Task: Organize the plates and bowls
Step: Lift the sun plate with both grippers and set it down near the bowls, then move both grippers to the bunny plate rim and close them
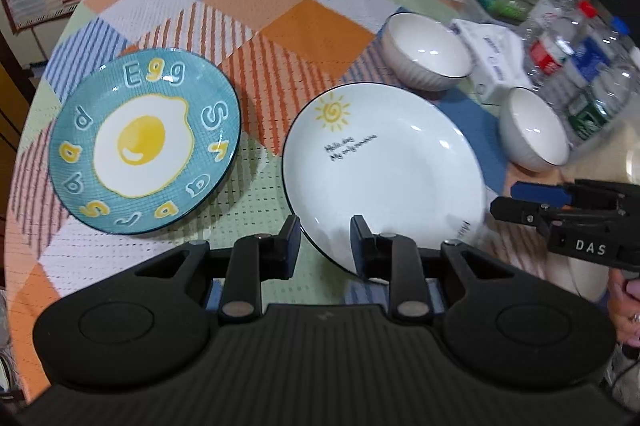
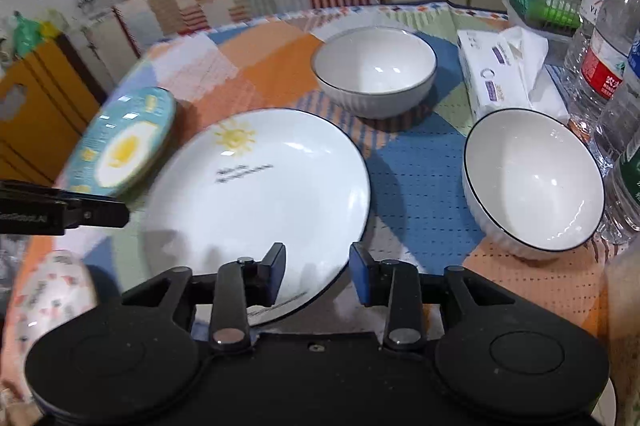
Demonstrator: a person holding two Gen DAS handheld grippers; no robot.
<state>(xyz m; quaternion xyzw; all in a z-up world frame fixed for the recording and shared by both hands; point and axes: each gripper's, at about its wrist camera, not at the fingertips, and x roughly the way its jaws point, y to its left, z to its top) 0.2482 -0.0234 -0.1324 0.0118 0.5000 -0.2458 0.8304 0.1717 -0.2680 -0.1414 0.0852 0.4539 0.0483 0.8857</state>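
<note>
the white plate point(image 1: 384, 170) with the sun drawing is lying on the patterned tablecloth point(image 1: 248, 10), directly ahead of both grippers; the left gripper point(image 1: 325, 246) is being held with its fingers spread apart and nothing between them, its right finger overlapping the plate's near rim in the left wrist view while its left finger is sitting just beside that rim; whether the rim is being touched cannot be told; the right gripper point(image 2: 318, 276) is likewise being held released and empty, its left finger showing over the plate's near edge and its right finger just off the edge, in the right wrist view; the teal egg plate point(image 1: 144, 142) is lying to the left of the white plate, apart from it; the far bowl point(image 2: 374, 70) is standing beyond the white plate, and the near bowl point(image 2: 534, 186) is standing to its right, both upright and empty; a tissue pack point(image 2: 500, 74) is lying between the bowls, near the water bottles point(image 2: 608, 38).
</note>
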